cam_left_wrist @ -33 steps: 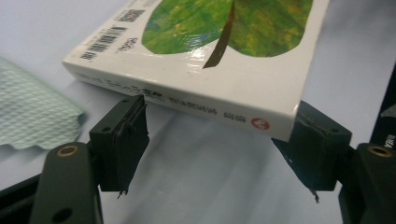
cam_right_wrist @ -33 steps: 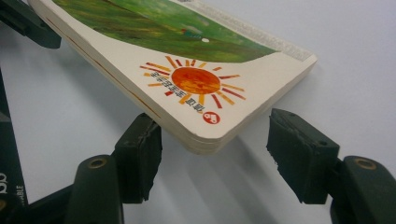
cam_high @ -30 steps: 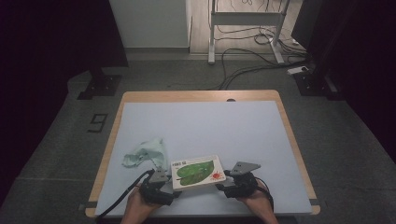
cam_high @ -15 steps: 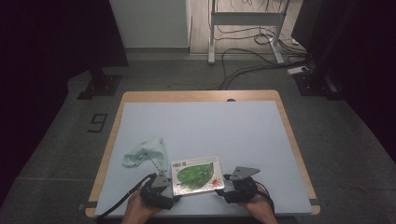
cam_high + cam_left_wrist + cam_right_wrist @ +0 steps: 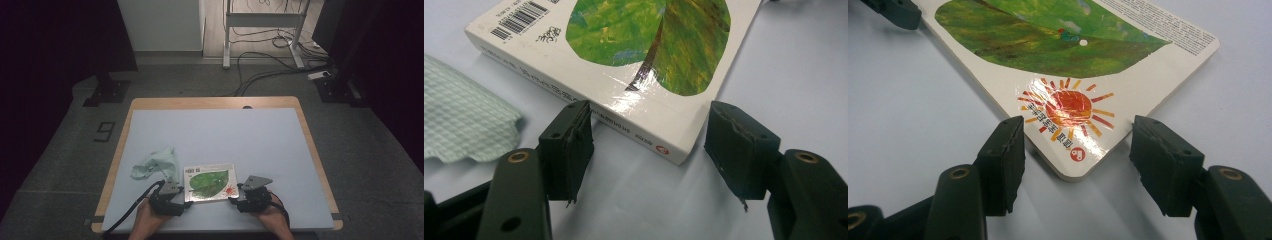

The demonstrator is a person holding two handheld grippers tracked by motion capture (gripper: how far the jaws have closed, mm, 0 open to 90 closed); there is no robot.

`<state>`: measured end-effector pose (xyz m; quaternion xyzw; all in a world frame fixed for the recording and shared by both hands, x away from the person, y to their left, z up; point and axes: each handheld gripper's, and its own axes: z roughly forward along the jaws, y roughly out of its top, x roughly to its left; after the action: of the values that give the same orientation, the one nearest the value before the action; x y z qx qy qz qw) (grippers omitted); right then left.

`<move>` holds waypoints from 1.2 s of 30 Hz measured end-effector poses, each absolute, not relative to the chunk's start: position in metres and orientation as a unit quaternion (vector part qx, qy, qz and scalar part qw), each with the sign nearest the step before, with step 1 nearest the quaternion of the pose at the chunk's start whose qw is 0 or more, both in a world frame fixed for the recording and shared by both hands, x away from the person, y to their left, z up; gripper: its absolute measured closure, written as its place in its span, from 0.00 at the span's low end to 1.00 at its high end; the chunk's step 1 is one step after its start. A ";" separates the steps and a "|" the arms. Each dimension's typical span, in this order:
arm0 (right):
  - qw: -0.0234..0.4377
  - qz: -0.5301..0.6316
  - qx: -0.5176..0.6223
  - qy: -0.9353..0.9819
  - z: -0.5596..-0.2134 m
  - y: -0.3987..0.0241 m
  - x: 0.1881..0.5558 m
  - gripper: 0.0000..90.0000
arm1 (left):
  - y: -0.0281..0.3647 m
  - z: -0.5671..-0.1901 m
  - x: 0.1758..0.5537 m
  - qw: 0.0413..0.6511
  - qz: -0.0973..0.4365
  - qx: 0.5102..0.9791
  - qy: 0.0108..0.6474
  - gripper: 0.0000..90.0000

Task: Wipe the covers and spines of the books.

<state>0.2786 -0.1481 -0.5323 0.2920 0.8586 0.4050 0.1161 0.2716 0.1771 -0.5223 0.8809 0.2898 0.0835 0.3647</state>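
Since the earlier frames both grippers' jaws have been closing; the left gripper (image 5: 181, 200) and right gripper (image 5: 235, 196) are held low, each parted astride a near corner of the white leaf-printed board book (image 5: 210, 182), untouched.

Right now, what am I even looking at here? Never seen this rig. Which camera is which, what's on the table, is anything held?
No robot arm here: a person at the near edge holds a hand-held two-jaw gripper in each hand. The high view looks down from above; the left gripper is at its left, the right gripper at its right. The other two pictures come from cameras riding on each gripper, looking along its black jaws.

On the pale blue table lie a board book with a green leaf and a red sun on its cover, and a crumpled pale green cloth.

Nothing is held. Each gripper straddles a near corner of the book, and both sets of jaws have just been closing, but the pads do not yet press on it.
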 end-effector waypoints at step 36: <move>0.158 0.363 0.415 0.819 -0.536 -0.238 0.304 0.02 | 0.247 -0.478 0.363 0.325 0.166 0.847 0.387 0.22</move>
<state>0.3042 -0.2376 -0.5358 0.4148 0.8192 0.3632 0.1578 0.3628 0.2466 -0.4784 0.8470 0.3867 0.1660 0.3249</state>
